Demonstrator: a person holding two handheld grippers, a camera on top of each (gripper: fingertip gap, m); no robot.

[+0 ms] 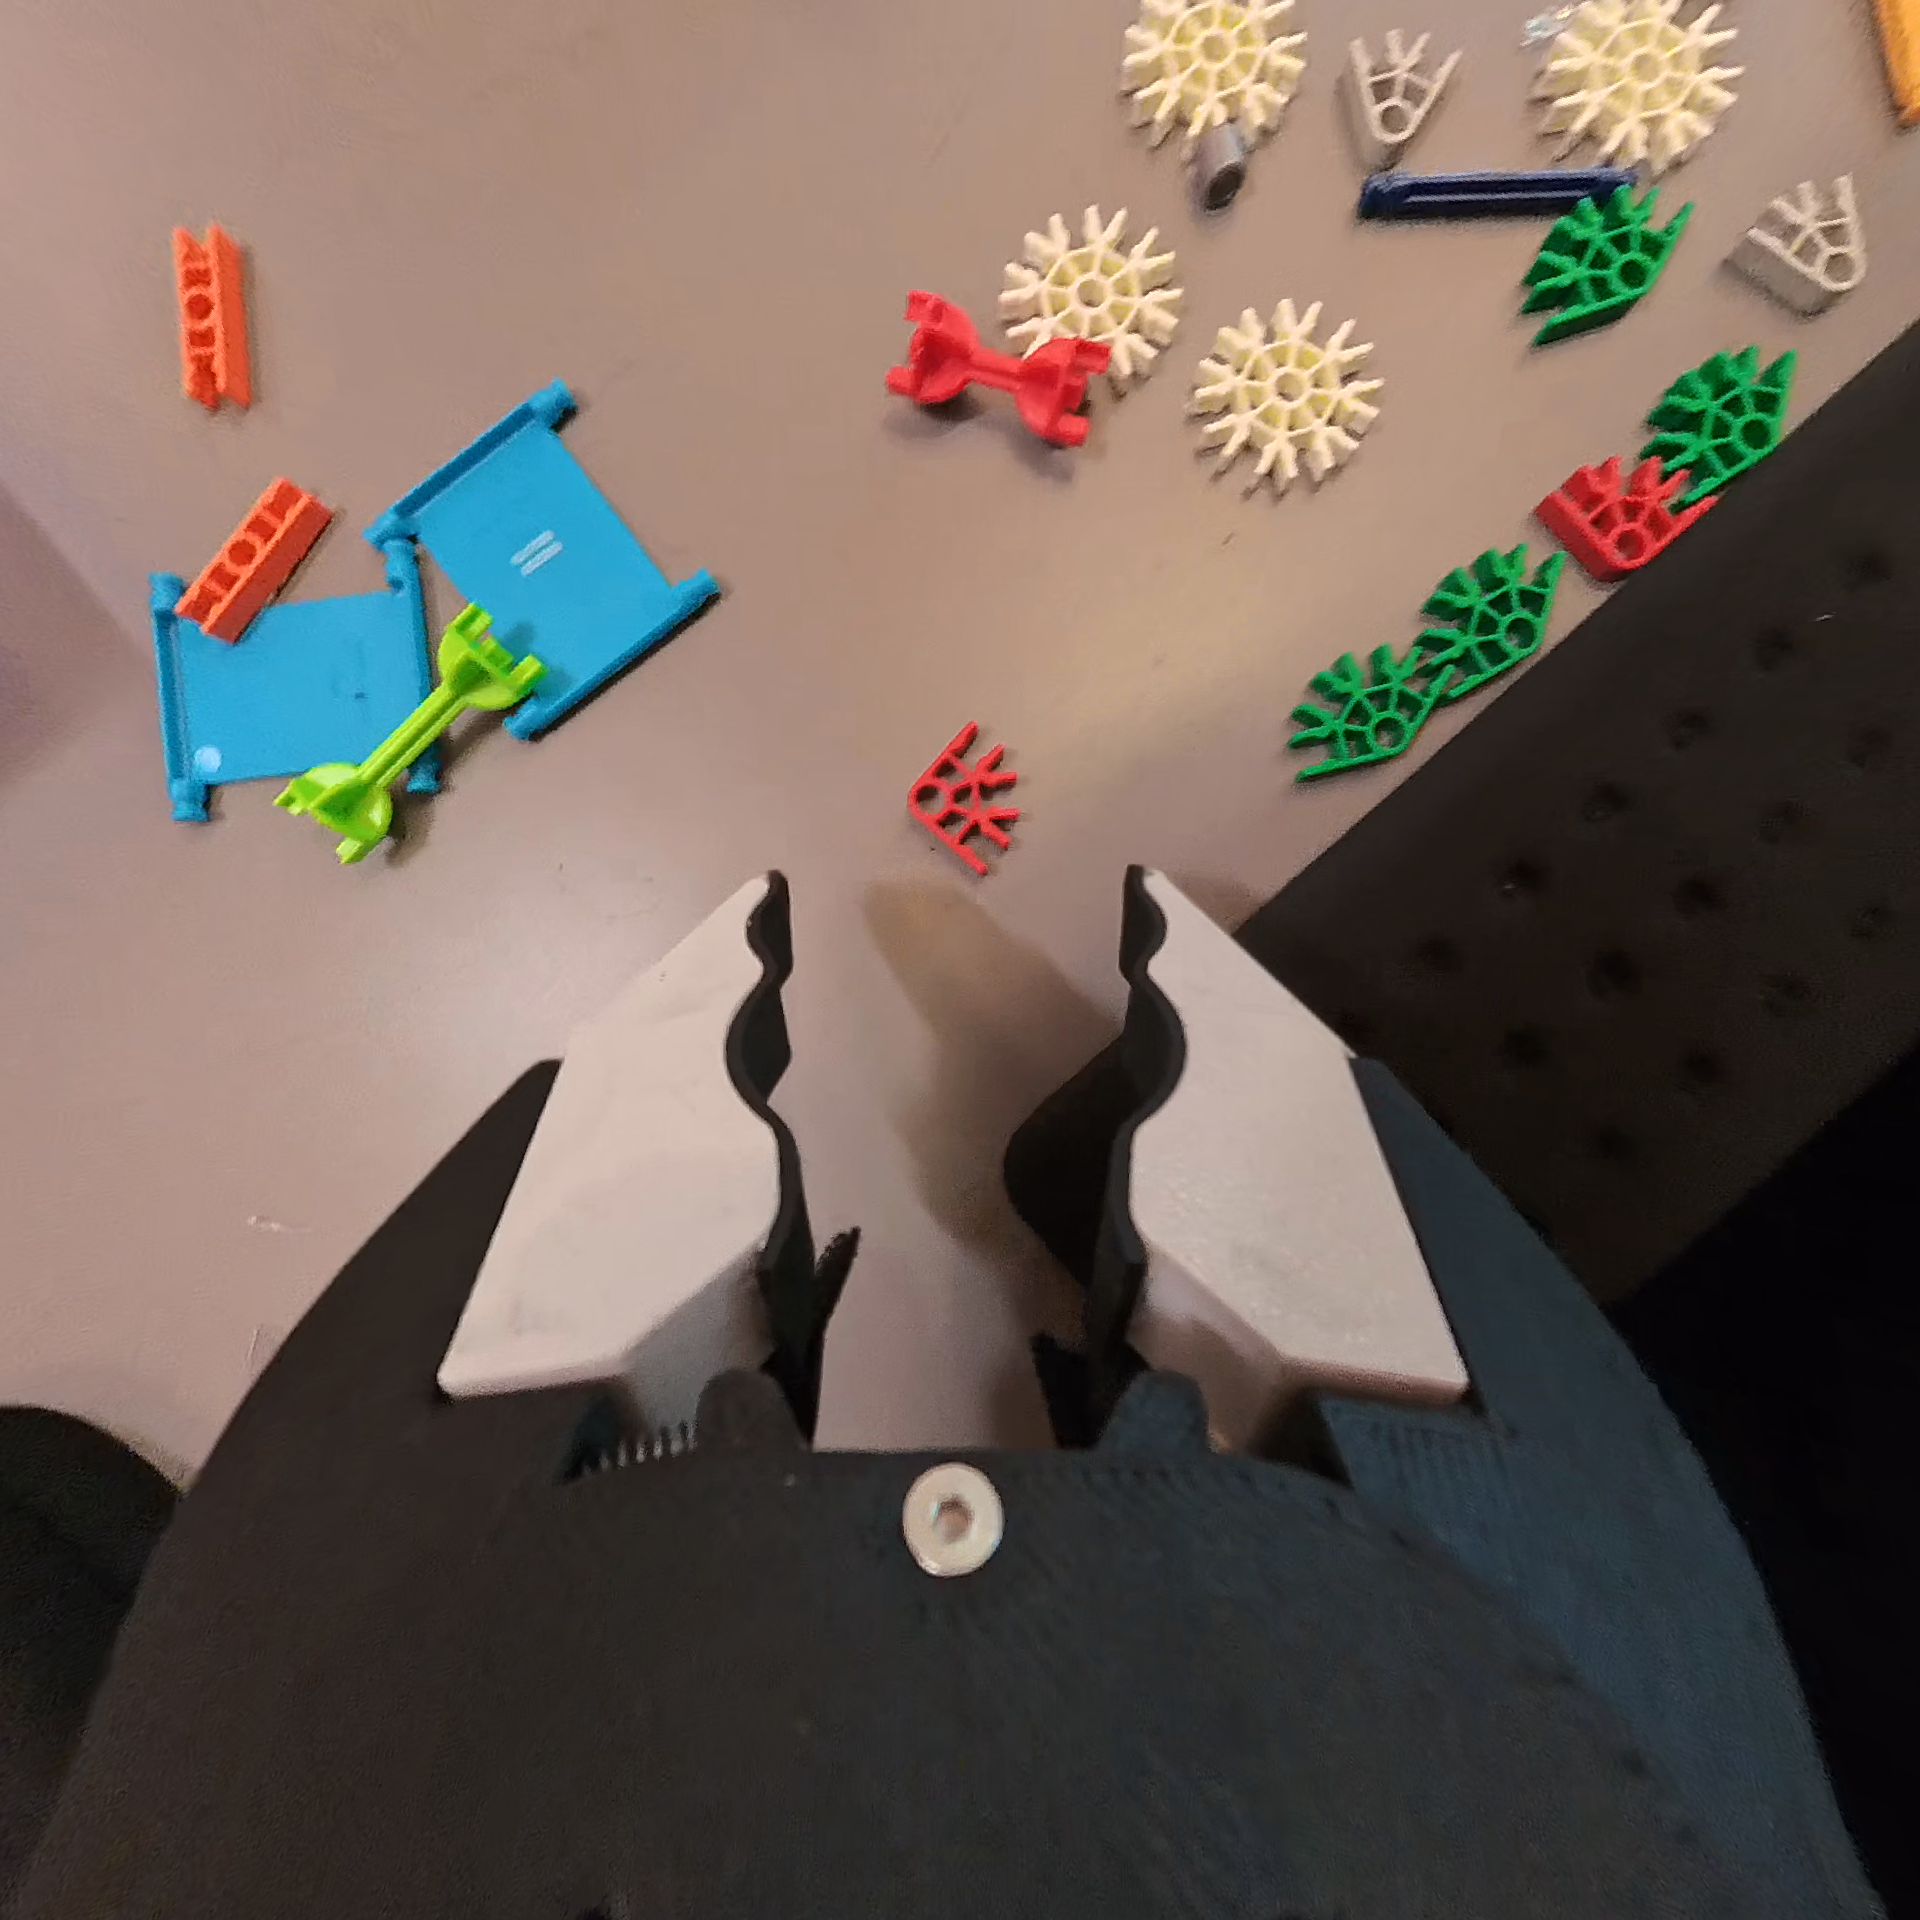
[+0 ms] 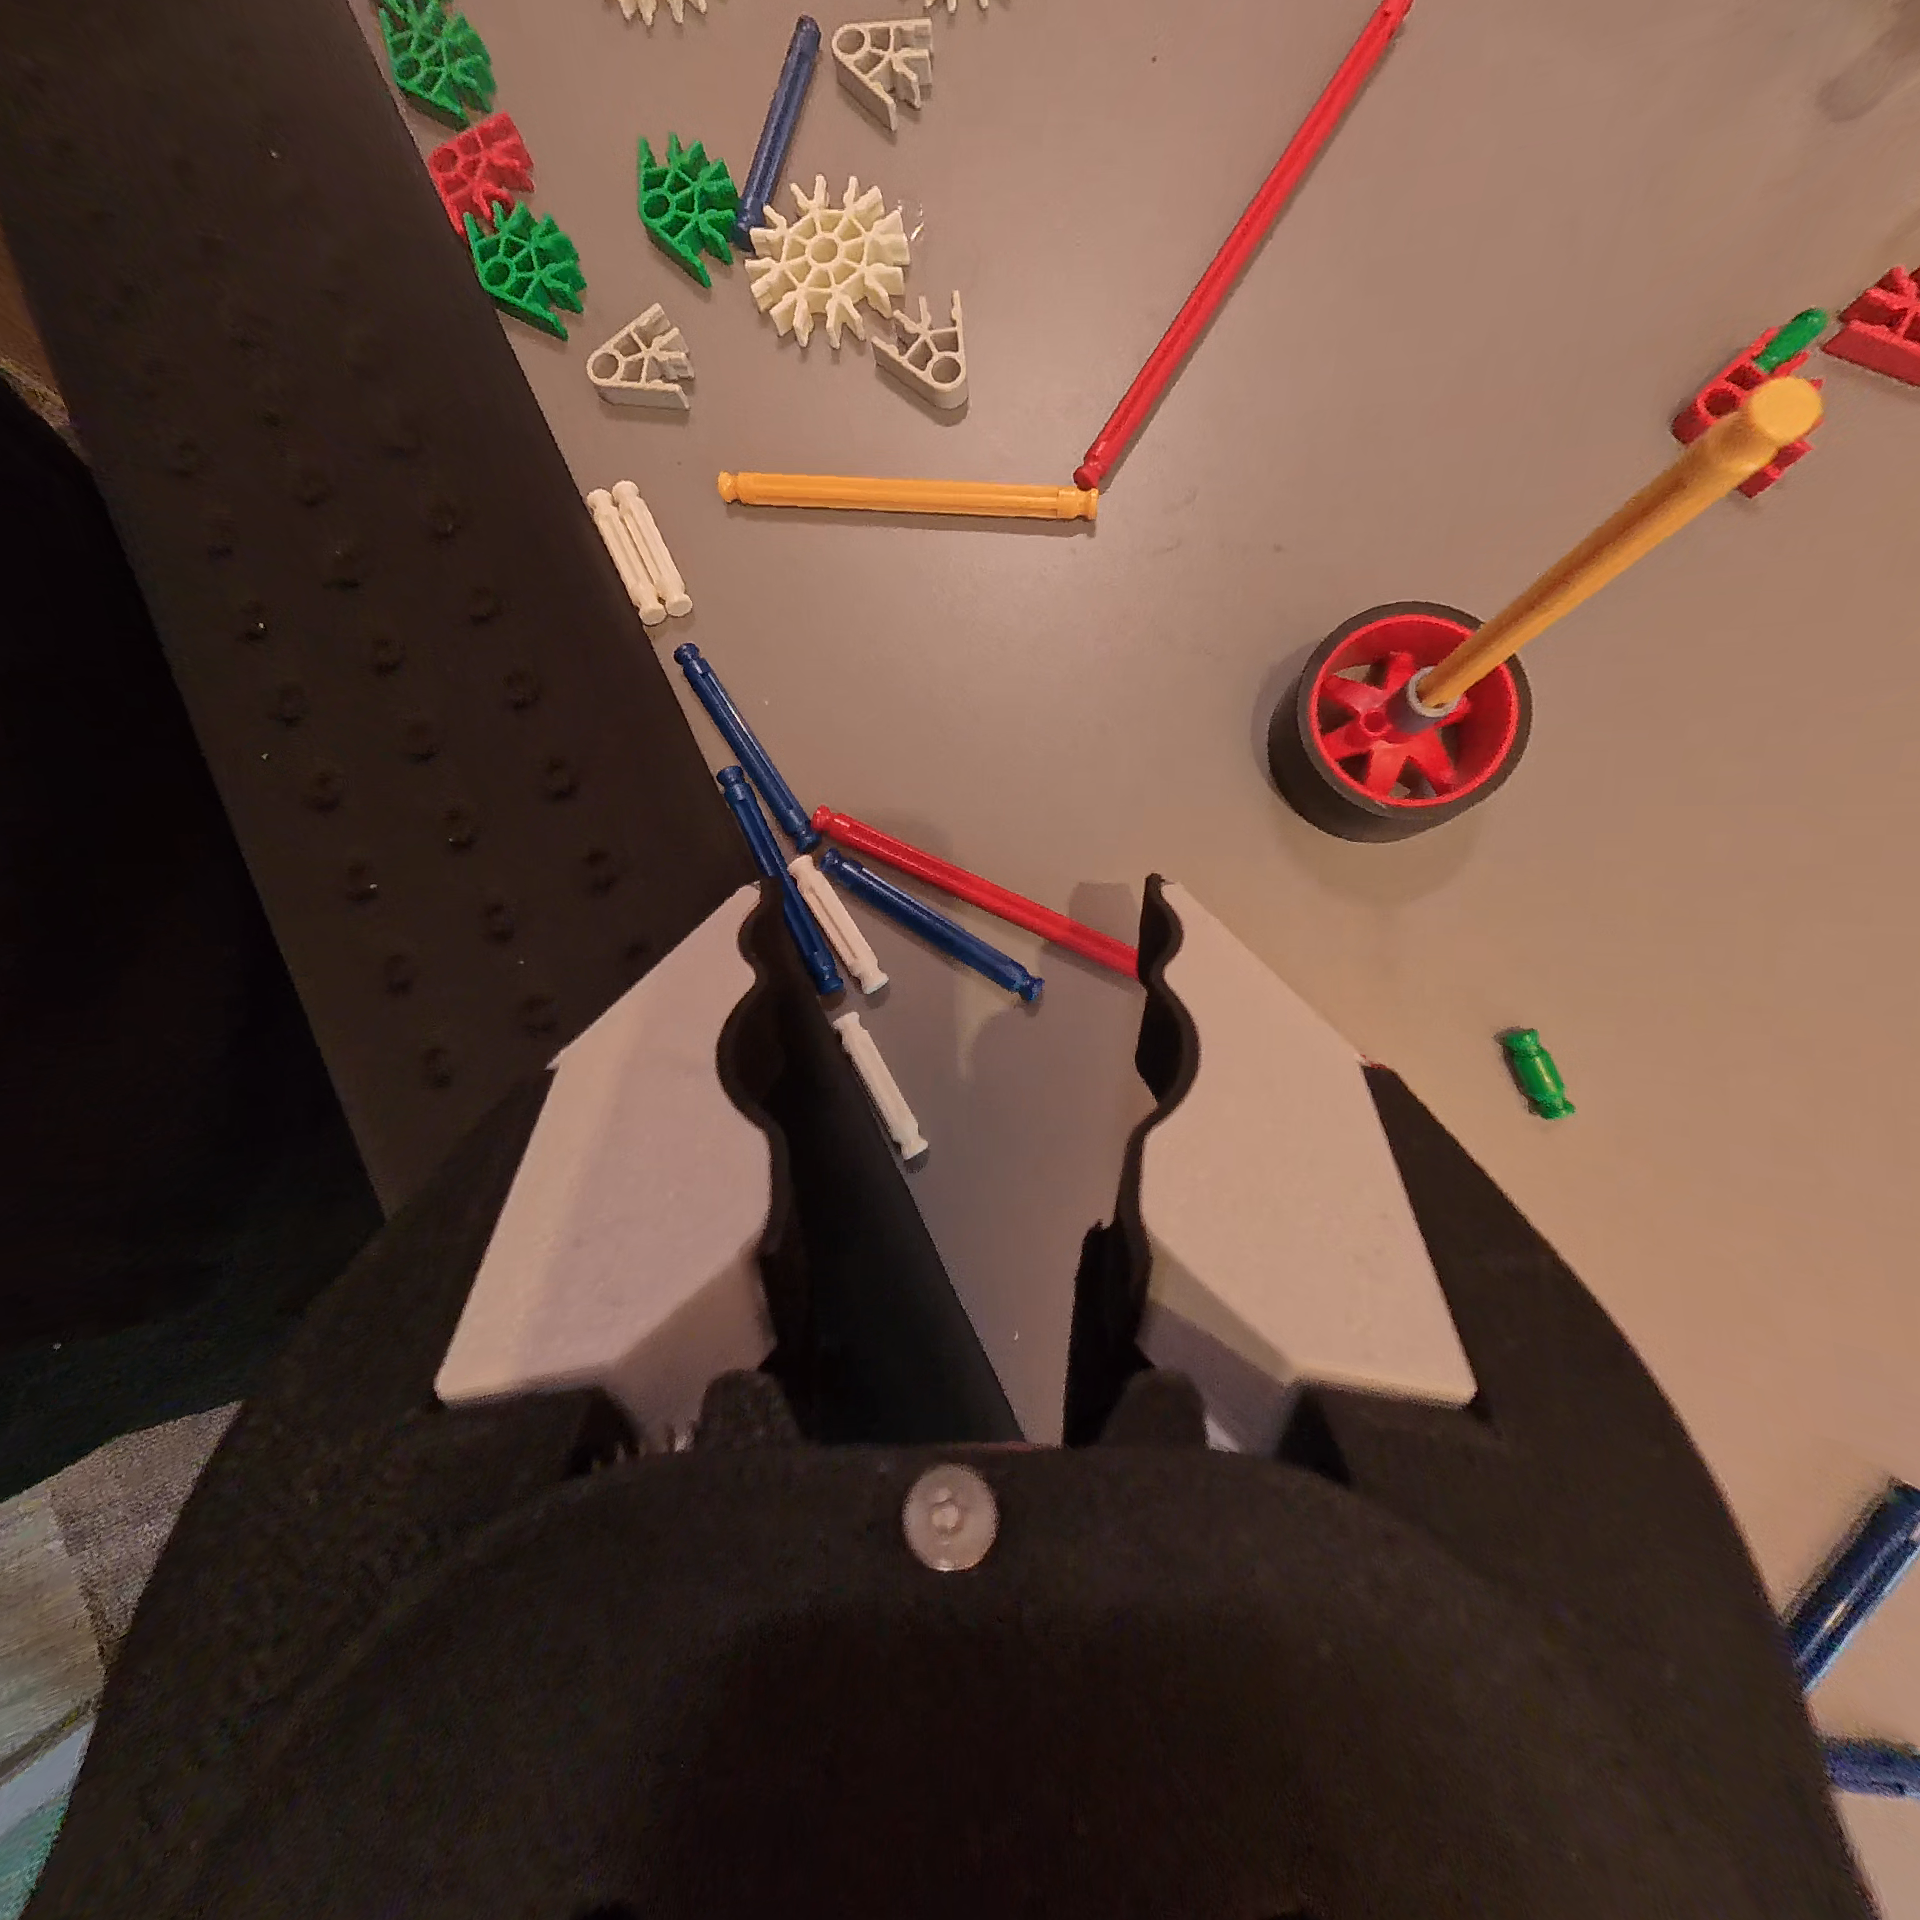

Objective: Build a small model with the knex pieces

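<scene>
Above the grey table, the left gripper is hovering with its fingers spread and empty, nearest a small red connector just ahead. The right gripper is also gaping empty, hanging over blue rods and white rods beside a black perforated board.
</scene>
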